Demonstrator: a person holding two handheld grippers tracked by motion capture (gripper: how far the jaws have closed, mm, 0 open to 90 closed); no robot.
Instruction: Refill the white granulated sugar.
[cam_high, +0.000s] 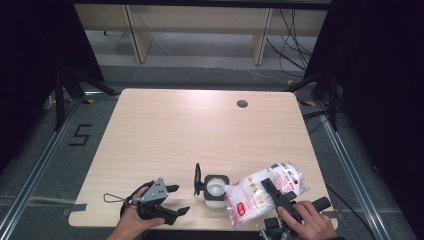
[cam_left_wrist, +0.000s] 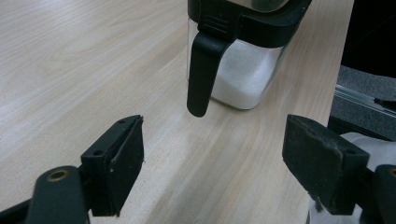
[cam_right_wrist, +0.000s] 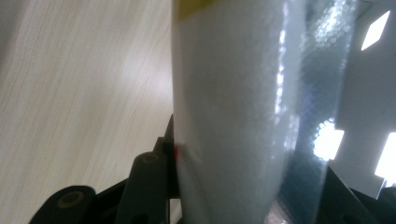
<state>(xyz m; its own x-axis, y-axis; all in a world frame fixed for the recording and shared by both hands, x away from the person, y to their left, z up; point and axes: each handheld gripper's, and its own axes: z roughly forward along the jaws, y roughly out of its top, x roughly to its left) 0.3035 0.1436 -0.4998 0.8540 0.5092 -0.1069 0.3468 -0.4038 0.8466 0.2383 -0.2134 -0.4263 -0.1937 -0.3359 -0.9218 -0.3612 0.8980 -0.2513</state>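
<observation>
Near the front edge of the pale wooden surface (cam_high: 200, 130), the right claw (cam_high: 274, 192) is clamped around a clear plastic bag of white grains (cam_high: 262, 192), tipped so its corner touches the rim of a small square jar (cam_high: 216, 189). The jar stands open, its black lid (cam_high: 198, 179) flipped up on its left side, white grains inside. Just left of it, the left claw (cam_high: 175, 199) rests low with jaws spread wide, holding nothing.

Clearance: open bench ahead

Jar (cam_high: 216, 190) stands between left tool (cam_high: 173, 200) and bag (cam_high: 260, 192); bench (cam_high: 200, 130) beyond them lies free.
</observation>
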